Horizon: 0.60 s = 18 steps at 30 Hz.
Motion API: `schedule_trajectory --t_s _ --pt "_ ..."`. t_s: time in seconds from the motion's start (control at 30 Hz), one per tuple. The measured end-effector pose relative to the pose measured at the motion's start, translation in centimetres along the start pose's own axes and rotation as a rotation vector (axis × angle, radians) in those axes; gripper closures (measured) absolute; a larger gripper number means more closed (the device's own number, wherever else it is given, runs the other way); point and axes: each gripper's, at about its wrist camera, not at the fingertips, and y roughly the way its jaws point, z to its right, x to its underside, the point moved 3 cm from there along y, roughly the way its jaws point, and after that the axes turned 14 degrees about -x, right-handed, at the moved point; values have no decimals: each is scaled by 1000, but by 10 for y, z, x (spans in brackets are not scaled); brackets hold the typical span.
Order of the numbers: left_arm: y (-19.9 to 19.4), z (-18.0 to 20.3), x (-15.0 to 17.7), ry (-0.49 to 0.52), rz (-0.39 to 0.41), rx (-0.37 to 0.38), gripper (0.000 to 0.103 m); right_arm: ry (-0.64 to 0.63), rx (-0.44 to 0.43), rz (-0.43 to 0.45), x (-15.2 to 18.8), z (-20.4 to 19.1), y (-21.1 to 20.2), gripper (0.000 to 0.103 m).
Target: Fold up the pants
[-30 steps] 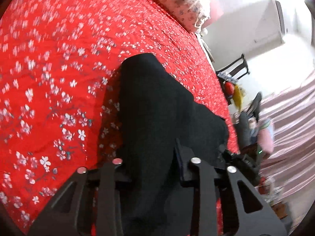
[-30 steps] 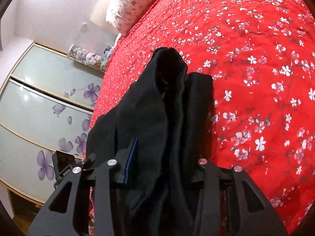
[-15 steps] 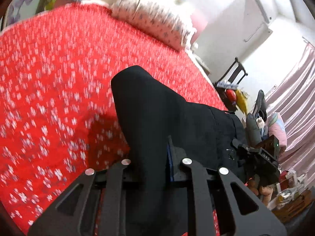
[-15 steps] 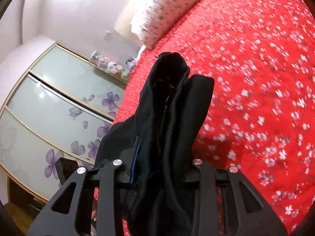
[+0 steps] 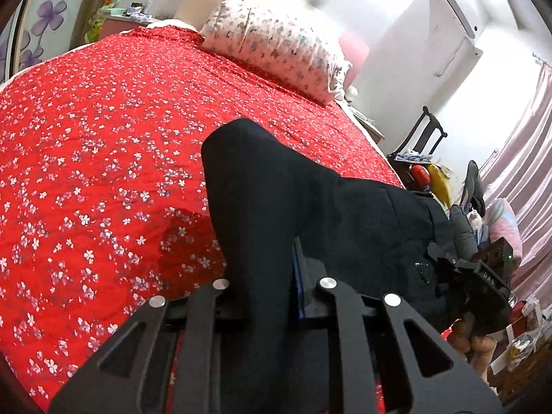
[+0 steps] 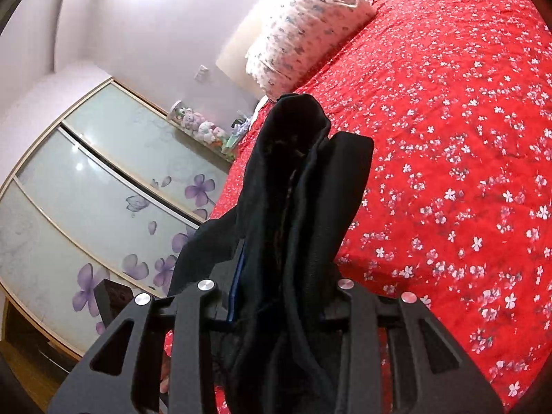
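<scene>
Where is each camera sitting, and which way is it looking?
Left wrist: sits on the left gripper, looks along its fingers over the red bedspread to the pillow; the right gripper and fingers holding it show.
Right wrist: sits on the right gripper, looks toward the pillow and wardrobe.
Both views share the black pants, bedspread and pillow.

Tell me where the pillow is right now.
The pillow lies at the far end of the red bedspread, against the wall; it shows top center in the left wrist view and top center-right in the right wrist view, beyond the black pants.
</scene>
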Motion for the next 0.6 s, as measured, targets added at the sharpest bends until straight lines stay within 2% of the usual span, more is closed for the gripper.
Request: schedule_trajectory --t_s 0.2,0.47,0.6 --pt "8 -3 3 5 -11 -16 86 4 25 -3 6 7 2 70" --pt "27 -10 13 -5 -54 -43 85 92 106 2 17 46 4 70" --pt "31 -13 16 -16 -58 -51 84 79 126 1 18 45 6 70"
